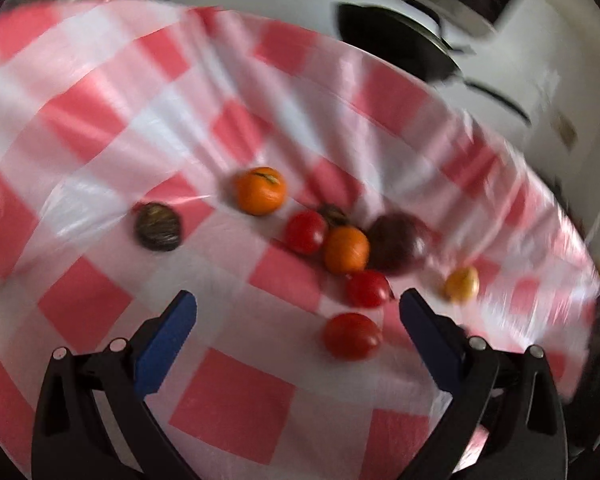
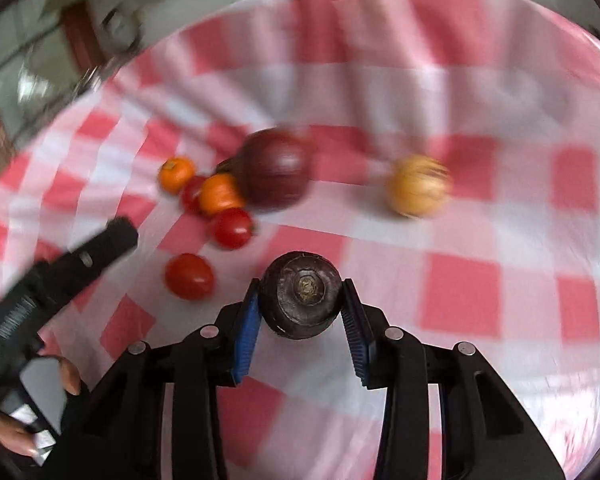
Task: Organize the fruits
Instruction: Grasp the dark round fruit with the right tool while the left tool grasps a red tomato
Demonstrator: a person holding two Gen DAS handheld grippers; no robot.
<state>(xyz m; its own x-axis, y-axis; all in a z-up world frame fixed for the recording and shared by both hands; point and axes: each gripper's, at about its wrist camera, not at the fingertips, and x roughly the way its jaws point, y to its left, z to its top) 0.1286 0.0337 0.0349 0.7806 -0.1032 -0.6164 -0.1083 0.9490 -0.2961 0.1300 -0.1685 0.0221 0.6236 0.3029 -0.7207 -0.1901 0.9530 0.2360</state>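
Right hand-held gripper [image 2: 300, 300]: I have it clenched on the dark round wrinkled fruit [image 2: 300, 300], low over the red-and-white checked bench [image 2: 460, 288].
Left hand-held gripper [image 1: 298, 306]: released, empty.
Advice: I lift straight, avoiding the smooth red tomato [image 2: 189, 276].

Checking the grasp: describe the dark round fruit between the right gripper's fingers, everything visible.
The dark round fruit is blackish-brown with a matte, slightly ridged skin and a pale, rough stem scar facing the camera. It looks whole and firm. The right gripper is shut on it, the blue pads pressing its left and right sides. It sits over the red-and-white checked cloth, apart from the other fruits; whether it touches the cloth is unclear.
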